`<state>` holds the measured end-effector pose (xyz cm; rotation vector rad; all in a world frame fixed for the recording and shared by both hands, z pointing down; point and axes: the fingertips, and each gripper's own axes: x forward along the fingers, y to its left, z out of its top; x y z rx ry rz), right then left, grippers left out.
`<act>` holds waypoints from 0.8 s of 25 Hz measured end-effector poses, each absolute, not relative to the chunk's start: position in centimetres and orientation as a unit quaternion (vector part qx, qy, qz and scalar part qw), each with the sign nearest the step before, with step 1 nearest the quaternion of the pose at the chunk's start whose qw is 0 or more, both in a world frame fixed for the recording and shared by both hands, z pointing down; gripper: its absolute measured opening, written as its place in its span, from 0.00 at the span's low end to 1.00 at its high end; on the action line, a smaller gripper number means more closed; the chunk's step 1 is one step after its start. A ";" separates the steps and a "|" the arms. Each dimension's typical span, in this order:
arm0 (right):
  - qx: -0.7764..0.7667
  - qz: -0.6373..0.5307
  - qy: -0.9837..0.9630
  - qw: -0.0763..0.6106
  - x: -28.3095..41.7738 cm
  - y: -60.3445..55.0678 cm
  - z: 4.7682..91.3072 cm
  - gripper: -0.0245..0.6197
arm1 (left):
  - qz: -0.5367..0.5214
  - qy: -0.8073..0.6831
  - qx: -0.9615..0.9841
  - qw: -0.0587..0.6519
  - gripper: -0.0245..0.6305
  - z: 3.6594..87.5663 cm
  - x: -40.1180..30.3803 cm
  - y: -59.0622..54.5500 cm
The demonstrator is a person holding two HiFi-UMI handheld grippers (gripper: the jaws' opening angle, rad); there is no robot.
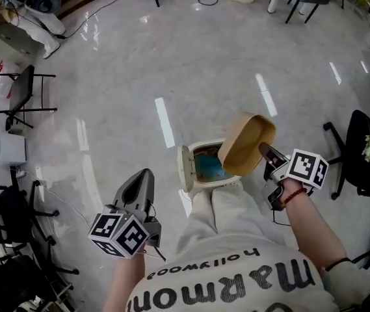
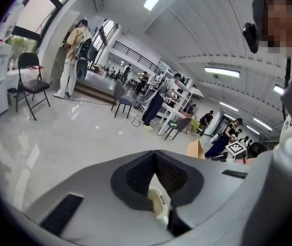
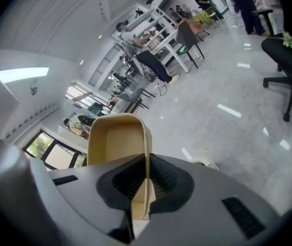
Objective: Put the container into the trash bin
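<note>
The right gripper (image 3: 147, 160) has its jaws shut tight on one thin side wall of the container (image 3: 116, 140), a tan open tub. The wall stands edge-on between the ribbed pads, and the rest of the tub rises past the jaws with its hollow facing the camera. In the head view this gripper (image 1: 266, 151) sits at the end of a forearm (image 1: 311, 229) stretched forward on the person's right, with its marker cube (image 1: 308, 168) turned upward. The container (image 1: 246, 143) is held tilted in the air, over the right side of the trash bin (image 1: 205, 179) and not touching it. The left gripper (image 2: 155, 160) has its jaws closed tip to tip with nothing between them. In the head view it (image 1: 144, 175) hangs low at the person's left, pointing forward over the floor (image 1: 171, 57), near the bin but clear of it. Only the head view shows the bin whole: it stands in front of the person's legs (image 1: 220, 207), its lid (image 1: 186, 169) swung open to the left and blue showing inside. The right gripper view catches just a pale sliver of the bin (image 3: 206, 163) beyond its jaw. The left gripper view shows the container (image 2: 194, 148) small and off to the right, beside the other gripper's marker cube (image 2: 235, 148).
</note>
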<state>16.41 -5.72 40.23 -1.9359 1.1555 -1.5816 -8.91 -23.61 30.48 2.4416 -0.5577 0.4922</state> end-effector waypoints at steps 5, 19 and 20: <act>-0.698 -0.570 0.399 0.170 16.4 -6.5 44.2 0.06 | 0.171 -0.209 0.919 0.287 0.04 32.9 -8.7 -23.4; -0.686 -0.585 0.432 0.030 15.2 -8.5 57.5 0.06 | 0.173 -0.273 0.873 0.366 0.04 42.0 -9.1 -19.7; -0.688 -0.575 0.443 0.015 15.3 -8.8 58.0 0.06 | 0.169 -0.280 0.869 0.371 0.04 42.4 -9.3 -19.4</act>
